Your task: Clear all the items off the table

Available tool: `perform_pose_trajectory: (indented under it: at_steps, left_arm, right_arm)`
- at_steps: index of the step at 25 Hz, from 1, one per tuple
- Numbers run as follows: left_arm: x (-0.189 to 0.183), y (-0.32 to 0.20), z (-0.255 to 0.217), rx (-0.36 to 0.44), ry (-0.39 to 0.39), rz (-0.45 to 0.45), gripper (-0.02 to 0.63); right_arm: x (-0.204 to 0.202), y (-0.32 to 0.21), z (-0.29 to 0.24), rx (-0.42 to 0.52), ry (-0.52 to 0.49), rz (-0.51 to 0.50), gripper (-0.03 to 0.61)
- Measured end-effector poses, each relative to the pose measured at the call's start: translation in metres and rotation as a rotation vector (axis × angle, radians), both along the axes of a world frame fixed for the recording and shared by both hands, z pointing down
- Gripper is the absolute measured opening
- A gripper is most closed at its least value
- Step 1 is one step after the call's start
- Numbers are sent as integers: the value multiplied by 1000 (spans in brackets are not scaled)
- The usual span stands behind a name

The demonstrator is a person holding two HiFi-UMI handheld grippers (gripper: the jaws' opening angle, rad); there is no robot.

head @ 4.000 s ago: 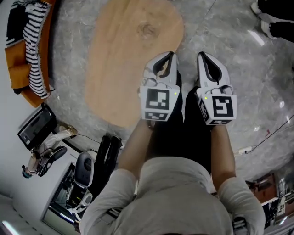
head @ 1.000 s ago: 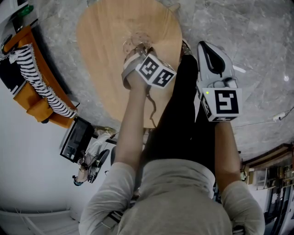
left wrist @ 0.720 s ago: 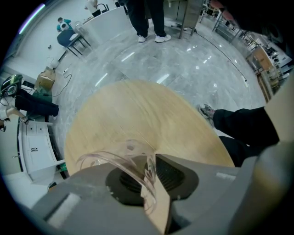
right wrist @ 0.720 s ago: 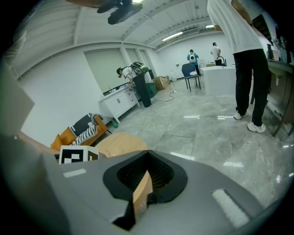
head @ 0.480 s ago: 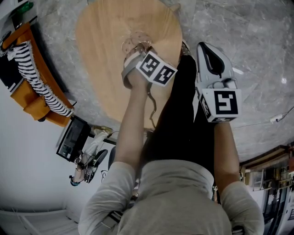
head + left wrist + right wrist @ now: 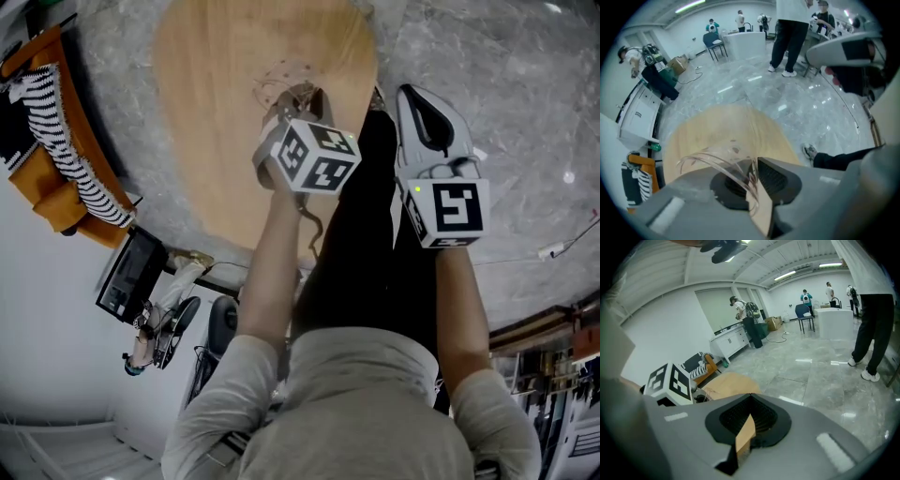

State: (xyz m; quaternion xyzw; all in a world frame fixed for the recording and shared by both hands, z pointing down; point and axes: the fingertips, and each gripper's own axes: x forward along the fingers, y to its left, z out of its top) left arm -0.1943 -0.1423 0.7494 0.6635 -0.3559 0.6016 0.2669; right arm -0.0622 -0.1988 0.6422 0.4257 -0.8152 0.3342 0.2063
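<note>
Since nothing else shows on it, the wooden table [image 6: 216, 122] heads the list: oval, bare but for one piece. Orange chair [image 6: 52, 178] with striped cloth: well off to the left, no obstruction. Right gripper [image 6: 419, 94]: jaws together, empty, over floor beside the table edge. Left gripper [image 6: 292, 98]: the nearer one, jaws clamped on the wall of the clear cup [image 6: 717, 157], over the tabletop. Whether the cup rests on it or is lifted is undetermined.

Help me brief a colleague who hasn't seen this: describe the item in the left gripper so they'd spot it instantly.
Find the oval wooden table on the grey stone floor. Over its near part the left gripper pinches the wall of a clear cup. It is the only see-through thing there: the wood shows straight through it.
</note>
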Motion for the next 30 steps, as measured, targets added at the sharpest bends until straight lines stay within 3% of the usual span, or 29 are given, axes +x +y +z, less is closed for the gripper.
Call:
perform_pose_trajectory:
  at_steps: [7,13,26,30]
  left_arm:
    - [16,-9,-56,185,205,-257,69]
    - [24,-2,-92,292,307,-404,69]
    - [42,23,-164,450,316,-490,69]
    - [48,29,-201,486,387,-575,70]
  right_arm:
    - [-17,8,-14,36,0,-100,6]
    - [-26,16,-33,68,19,-182,6]
    - [-27,38,-90,155,2,-277,6]
    - [-25,36,-122,191,5,-285,6]
